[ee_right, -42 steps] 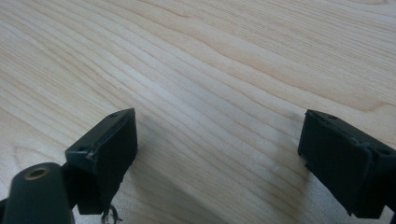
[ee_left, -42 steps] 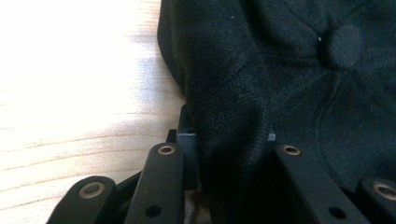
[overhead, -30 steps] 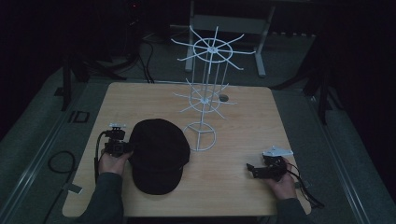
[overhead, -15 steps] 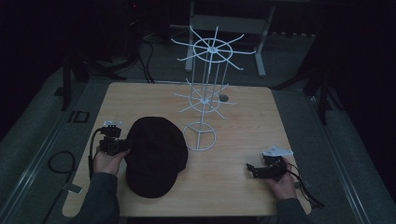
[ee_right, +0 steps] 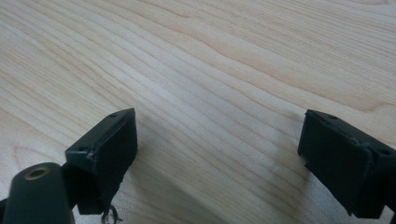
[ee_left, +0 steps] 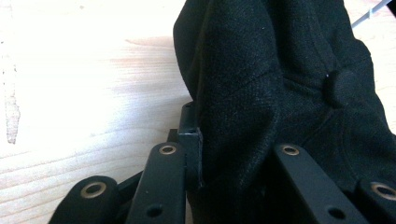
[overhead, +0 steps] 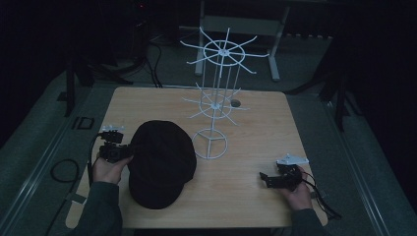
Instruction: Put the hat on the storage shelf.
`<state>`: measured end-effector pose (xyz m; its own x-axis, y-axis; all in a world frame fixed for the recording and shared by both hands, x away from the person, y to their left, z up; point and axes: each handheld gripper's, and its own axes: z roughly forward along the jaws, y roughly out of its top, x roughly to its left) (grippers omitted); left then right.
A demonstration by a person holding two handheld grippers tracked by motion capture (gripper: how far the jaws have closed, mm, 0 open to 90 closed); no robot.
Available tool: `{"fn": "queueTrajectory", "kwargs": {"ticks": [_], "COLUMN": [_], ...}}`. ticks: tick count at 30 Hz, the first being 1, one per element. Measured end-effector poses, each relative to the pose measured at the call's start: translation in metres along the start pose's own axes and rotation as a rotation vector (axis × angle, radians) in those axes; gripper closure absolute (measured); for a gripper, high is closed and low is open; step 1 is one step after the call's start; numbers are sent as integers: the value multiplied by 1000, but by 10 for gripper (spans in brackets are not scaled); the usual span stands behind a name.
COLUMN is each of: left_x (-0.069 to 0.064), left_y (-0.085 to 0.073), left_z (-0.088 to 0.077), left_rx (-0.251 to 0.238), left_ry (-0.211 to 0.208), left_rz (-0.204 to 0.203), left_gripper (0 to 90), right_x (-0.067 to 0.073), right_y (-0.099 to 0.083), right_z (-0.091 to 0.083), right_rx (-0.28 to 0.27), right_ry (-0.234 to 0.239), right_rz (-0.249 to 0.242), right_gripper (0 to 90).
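Observation:
A black cap [overhead: 162,164] lies on the front left of the wooden table [overhead: 255,123]. My left gripper [overhead: 122,152] is at the cap's left edge, shut on the fabric. In the left gripper view the cap [ee_left: 280,70] bunches between the jaws of the left gripper [ee_left: 233,149], and one pad [ee_left: 192,140] presses its side while the other is buried in cloth. My right gripper [overhead: 266,179] rests near the front right of the table. In its own view the right gripper [ee_right: 219,144] stands open over bare wood.
A white wire display stand [overhead: 216,98] with two tiers of spokes rises behind the cap, its ring base [overhead: 210,146] close to the cap's right side. A small round hole [overhead: 235,103] sits in the tabletop behind it. Dark floor and cables surround the table.
The left gripper has risen slightly and drifted left with the cap's edge in its jaws, tugging the cap a little. The right gripper has stayed put.

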<state>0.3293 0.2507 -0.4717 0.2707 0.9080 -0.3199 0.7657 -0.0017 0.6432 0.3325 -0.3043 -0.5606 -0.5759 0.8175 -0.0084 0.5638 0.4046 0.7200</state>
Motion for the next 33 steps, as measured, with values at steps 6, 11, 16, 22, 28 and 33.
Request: {"fn": "queueTrajectory", "kwargs": {"ticks": [6, 11, 16, 22, 28, 33], "left_x": [-1, -2, -2, 0, 1, 2], "left_y": [4, 7, 11, 15, 20, 23], "left_z": [-6, -12, -20, -27, -37, -42], "left_rx": [-17, -28, -56, -79, -126, -149], "left_ry": [-10, -22, -35, -48, -71, -92], "left_rz": [10, 23, 32, 49, 62, 72], "left_gripper": [750, 750, 749, 749, 747, 747], "right_x": [0, 0, 0, 0, 0, 0], "right_y": [0, 0, 0, 0, 0, 0], "right_z": [0, 0, 0, 0, 0, 0], "right_rx": [0, 0, 0, 0, 0, 0], "right_ry": [0, 0, 0, 0, 0, 0], "right_rz": [0, 0, 0, 0, 0, 0], "right_gripper": [117, 117, 117, 117, 117, 117]}}
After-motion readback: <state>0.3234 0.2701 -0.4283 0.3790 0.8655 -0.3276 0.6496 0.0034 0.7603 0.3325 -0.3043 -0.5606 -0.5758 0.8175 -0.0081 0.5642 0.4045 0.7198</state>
